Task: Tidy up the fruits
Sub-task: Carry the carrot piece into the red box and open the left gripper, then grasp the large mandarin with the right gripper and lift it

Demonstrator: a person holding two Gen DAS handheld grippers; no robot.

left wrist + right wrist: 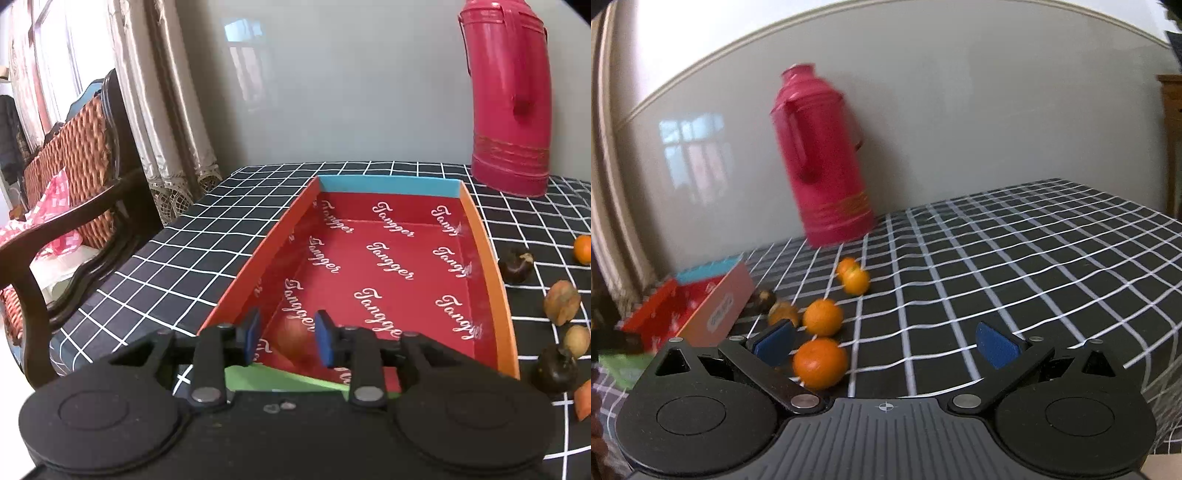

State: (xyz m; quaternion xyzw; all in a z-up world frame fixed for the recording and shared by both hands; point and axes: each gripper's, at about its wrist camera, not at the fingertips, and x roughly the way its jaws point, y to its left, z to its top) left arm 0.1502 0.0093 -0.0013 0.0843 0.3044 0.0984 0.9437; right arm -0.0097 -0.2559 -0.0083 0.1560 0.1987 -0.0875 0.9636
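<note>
my left tool (pixel 285 338) is a bit apart over the fruit (pixel 293 339) in the box (pixel 491 273), so i lift straight out while my wide-apart right tool (pixel 886 343) goes for the orange (pixel 820 363) at nine o'clock.

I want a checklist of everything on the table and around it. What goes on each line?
Surface: table with black, white-checked cloth.
Job's things: red box holds one blurred reddish fruit; oranges, dark fruits and brownish fruits lie on the cloth outside it.
Clutter: pink thermos.
Grippers: left gripper open, the fruit between its pads; right gripper wide open, empty.
Cables: nothing seen.
Surroundings: wooden chair, curtains, pale wall.
</note>
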